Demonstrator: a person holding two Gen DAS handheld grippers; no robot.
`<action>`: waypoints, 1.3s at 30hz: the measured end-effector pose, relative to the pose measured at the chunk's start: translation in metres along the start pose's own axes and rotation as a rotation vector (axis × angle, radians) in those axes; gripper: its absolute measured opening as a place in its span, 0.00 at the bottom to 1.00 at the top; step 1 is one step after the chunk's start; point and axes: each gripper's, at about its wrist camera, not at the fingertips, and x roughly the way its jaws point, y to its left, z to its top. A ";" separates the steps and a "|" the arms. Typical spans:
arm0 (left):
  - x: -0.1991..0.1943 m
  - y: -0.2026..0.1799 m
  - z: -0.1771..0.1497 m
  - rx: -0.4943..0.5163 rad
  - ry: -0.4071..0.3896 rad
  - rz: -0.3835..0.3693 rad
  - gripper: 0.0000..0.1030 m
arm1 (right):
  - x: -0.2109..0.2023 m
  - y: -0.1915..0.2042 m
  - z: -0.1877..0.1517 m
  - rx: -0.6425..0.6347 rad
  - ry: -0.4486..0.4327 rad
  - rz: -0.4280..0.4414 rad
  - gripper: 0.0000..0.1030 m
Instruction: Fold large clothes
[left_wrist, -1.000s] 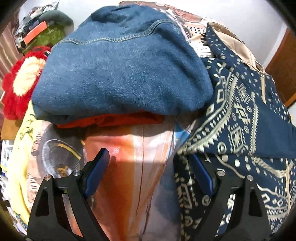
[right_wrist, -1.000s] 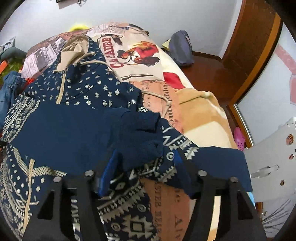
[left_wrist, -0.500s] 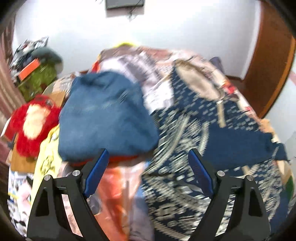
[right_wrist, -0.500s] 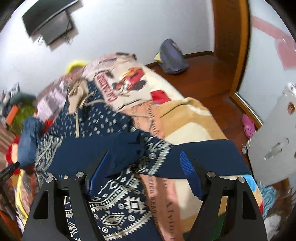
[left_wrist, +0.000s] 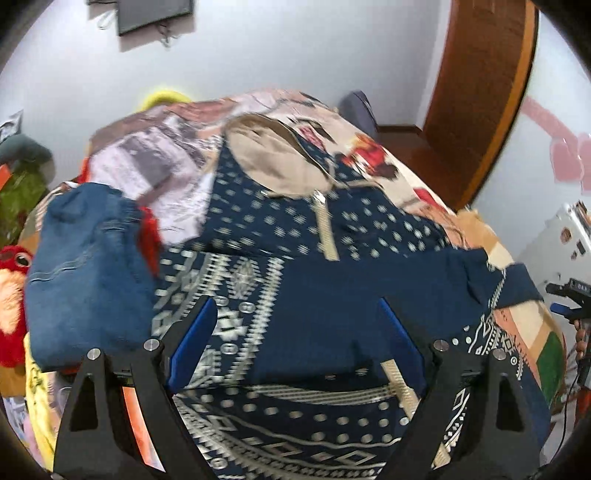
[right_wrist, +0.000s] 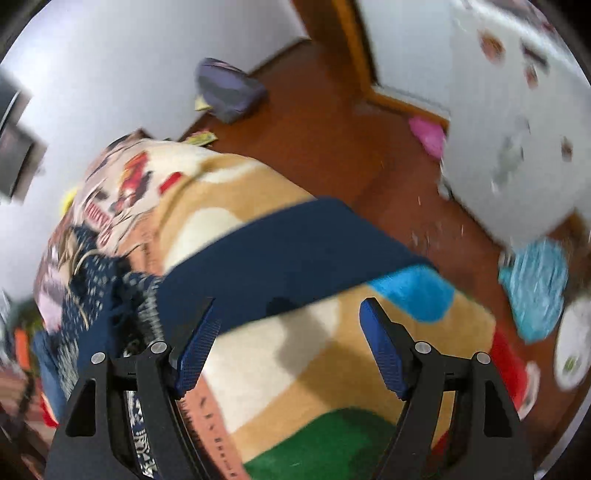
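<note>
A navy patterned zip hoodie (left_wrist: 295, 240) with a beige hood lies spread on the bed, one plain navy sleeve folded across its middle. My left gripper (left_wrist: 299, 339) is open and empty above the hoodie's lower half. My right gripper (right_wrist: 288, 343) is open and empty over the other navy sleeve (right_wrist: 288, 254), which stretches across the blanket at the bed's edge. The right gripper also shows small at the right rim of the left wrist view (left_wrist: 565, 299).
Folded blue jeans (left_wrist: 85, 273) sit on an orange garment at the bed's left. A red plush toy (left_wrist: 11, 288) lies beyond them. A printed blanket (right_wrist: 332, 369) covers the bed. On the wooden floor stand a grey bag (right_wrist: 229, 88) and a white panel (right_wrist: 517, 122).
Both grippers rose and pulled back from the hoodie. The left view swung from the jeans to the whole hoodie. The right view swung right to the sleeve and floor.
</note>
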 end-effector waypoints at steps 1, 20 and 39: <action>0.006 -0.004 -0.001 0.008 0.009 -0.003 0.85 | 0.006 -0.007 0.001 0.035 0.013 0.009 0.72; 0.036 0.004 -0.018 0.003 0.076 0.060 0.85 | 0.042 -0.007 0.051 0.155 -0.127 -0.084 0.08; -0.016 0.020 -0.030 0.001 -0.027 0.062 0.85 | -0.137 0.249 0.017 -0.509 -0.496 0.310 0.07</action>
